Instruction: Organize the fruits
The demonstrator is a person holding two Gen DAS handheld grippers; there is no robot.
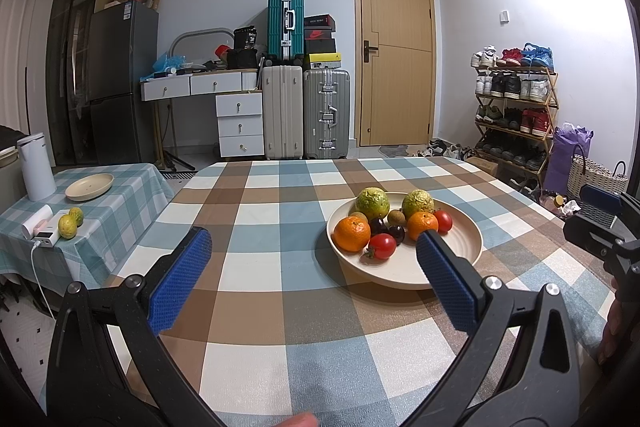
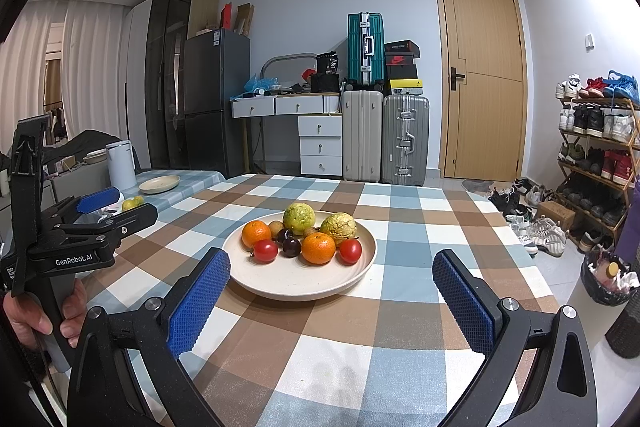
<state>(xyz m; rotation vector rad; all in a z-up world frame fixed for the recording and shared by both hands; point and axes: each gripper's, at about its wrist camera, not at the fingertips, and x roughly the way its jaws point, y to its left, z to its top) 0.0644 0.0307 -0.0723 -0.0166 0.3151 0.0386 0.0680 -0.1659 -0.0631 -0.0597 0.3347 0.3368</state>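
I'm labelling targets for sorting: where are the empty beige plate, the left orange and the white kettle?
Empty beige round plate (image 1: 89, 187), left wrist view, centre of its dish.
Left round orange (image 2: 256, 233), right wrist view, middle of its peel.
White cylindrical kettle (image 1: 37, 167), left wrist view, middle of its body.

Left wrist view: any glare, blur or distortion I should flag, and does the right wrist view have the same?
Left wrist: strong glare whitens the upper-right wall; fisheye bends the door; plate and fruit sharp, soft shadow beneath. Right wrist: evenly lit, no comparable glare, same barrel bending with black corners; plate sharp.
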